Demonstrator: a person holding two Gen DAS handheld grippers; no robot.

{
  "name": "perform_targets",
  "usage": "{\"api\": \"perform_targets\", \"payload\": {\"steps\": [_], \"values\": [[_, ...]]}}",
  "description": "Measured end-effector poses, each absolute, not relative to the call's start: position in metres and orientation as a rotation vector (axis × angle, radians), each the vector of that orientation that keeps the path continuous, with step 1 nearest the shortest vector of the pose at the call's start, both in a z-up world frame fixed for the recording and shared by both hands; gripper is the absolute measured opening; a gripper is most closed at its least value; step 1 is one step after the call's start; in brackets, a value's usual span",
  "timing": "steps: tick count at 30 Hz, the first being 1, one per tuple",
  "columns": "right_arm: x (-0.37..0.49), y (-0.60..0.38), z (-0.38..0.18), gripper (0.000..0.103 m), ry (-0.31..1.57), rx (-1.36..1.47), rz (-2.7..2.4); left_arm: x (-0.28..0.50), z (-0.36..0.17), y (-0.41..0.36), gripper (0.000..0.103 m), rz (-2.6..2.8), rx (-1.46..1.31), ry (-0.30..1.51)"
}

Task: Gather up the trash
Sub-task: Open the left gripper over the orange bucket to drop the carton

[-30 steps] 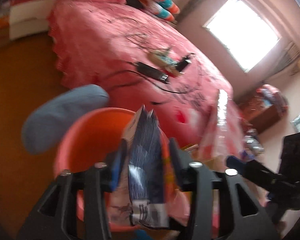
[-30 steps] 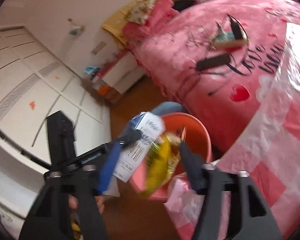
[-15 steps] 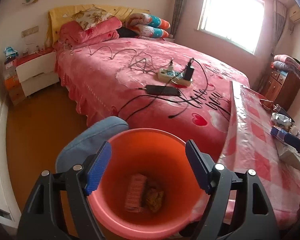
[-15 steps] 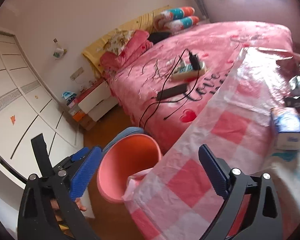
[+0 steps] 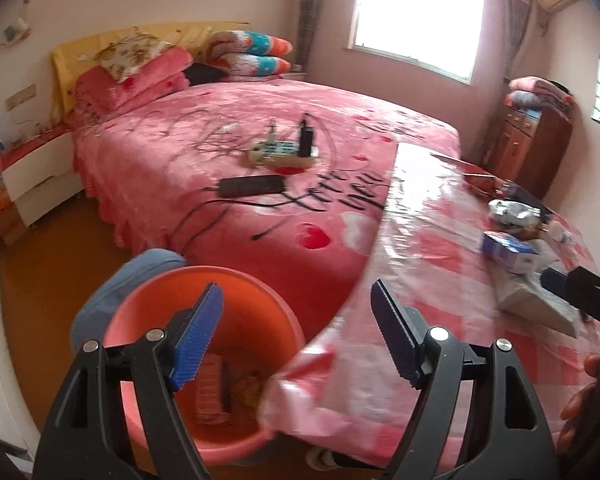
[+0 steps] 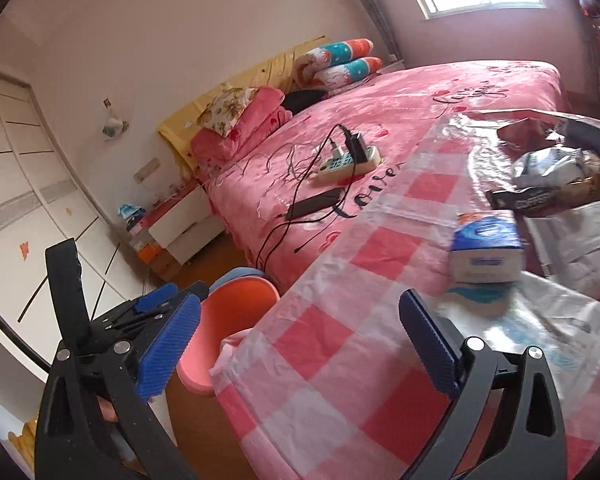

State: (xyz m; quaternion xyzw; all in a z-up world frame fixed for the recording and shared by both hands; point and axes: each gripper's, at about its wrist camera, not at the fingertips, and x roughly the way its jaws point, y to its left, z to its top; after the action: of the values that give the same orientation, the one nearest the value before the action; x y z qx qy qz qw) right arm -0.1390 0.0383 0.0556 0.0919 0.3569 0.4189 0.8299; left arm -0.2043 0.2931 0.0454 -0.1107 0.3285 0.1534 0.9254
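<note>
left claw point(image 5: 296, 332): released, above bin point(image 5: 148, 304) | right claw point(image 6: 300, 344): released, near box point(image 6: 486, 248)

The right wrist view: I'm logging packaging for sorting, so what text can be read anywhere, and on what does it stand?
"Love" (partly cut off): black script on the pink bedspread.
"COFFEE", faint, uncertain: dark flat packet on the checked tablecloth.
Blue and white tissue box: label blurred, unreadable.
Carton in the orange plastic bin: print too small to read.
</note>
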Motion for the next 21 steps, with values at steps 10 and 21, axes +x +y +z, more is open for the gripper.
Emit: {"api": "perform_targets", "payload": {"steps": [10,21], "values": [[-0.141,0.001,0.059,0.098,0.705,0.144,0.827,-0.181,0.049,0.239,0.077,0.215,-0.191,0.719],[-0.12,-0.063,0.063,0.098,0.666,0.198,0.707,-0.16,0.058,0.191,0.077,0.187,-0.131,0.769]]}}
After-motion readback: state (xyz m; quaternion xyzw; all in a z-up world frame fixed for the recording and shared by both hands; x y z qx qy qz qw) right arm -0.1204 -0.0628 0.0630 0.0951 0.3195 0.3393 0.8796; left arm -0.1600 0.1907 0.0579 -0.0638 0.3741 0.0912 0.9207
